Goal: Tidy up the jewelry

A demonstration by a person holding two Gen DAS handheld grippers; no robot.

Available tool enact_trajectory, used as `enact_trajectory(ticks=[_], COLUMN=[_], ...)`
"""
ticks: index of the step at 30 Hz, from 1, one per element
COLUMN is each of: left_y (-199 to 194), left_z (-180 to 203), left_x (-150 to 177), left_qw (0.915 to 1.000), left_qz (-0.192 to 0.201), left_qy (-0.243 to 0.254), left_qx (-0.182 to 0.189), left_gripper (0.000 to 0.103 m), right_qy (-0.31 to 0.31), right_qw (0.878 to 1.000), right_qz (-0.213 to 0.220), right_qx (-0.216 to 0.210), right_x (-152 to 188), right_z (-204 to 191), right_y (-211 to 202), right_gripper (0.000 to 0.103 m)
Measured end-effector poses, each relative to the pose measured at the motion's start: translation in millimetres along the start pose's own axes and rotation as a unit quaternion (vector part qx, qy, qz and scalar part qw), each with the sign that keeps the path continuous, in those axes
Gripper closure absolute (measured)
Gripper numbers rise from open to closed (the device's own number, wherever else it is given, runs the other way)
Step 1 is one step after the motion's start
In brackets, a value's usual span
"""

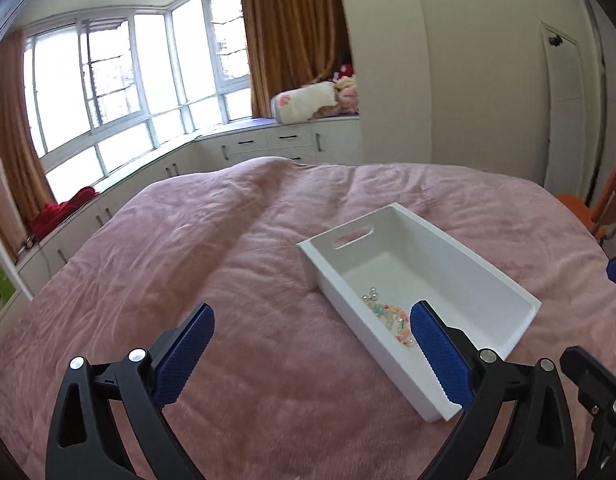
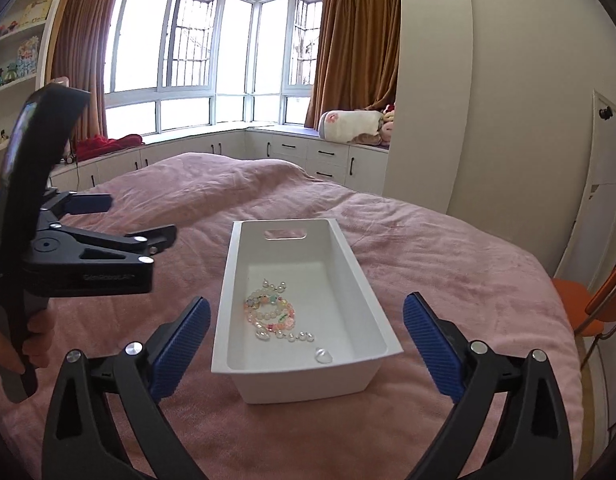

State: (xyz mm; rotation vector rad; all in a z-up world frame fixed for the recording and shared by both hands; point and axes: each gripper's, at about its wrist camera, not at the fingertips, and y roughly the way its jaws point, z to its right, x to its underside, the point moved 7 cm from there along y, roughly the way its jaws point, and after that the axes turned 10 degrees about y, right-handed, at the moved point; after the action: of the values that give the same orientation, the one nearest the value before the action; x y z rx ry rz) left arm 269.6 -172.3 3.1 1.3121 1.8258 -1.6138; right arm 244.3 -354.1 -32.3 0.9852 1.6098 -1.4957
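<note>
Both grippers (image 1: 312,322) (image 2: 305,314) hover, jaws spread, above the bin (image 2: 360,280).

On the pink bed (image 2: 428,248) sits 1 white bin (image 2: 364,292) holding 1 tangle of beaded jewelry (image 2: 273,312) and 1 clear loose piece (image 2: 323,355).

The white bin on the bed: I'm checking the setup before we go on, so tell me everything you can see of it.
The white bin is a long, open-topped rectangular box that looks like smooth matte plastic, its walls flaring slightly outward, with a slot handle cut into the far end wall. It sits upright and level on the pink bedspread. Inside, on the floor toward the near end, lie beaded bracelets of pearl-like and pastel beads, and a small clear piece apart near the front wall. Neither gripper touches it; both sets of jaws are open.
</note>
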Motion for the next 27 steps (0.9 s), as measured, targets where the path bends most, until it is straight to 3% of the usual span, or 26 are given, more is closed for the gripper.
enact_trajectory(ticks=[5,9,14,27], left_y=[-15,-30,-26,-12], left_z=[-3,0,6,20], left_x=[27,43,56,80], left_qw=[0.9998,0.9996,0.9994,0.9994], left_qz=[-0.014,0.009,0.025,0.016], left_qy=[-0.012,0.001,-0.019,-0.03], left_qx=[-0.008,-0.028,-0.016,-0.005], left_gripper=[0.003,0.003,0.003,0.003], right_qy=[0.008,0.02,0.02,0.023], right_qw=[1.0,1.0,0.999,0.999], right_qz=[0.008,0.022,0.031,0.036], right_qx=[-0.014,-0.009,-0.005,-0.002], right_x=[10,18,31,46], right_z=[-1,4,5,5], right_y=[-7,-6,-2,8], right_gripper=[0.007,0.007,0.007,0.007])
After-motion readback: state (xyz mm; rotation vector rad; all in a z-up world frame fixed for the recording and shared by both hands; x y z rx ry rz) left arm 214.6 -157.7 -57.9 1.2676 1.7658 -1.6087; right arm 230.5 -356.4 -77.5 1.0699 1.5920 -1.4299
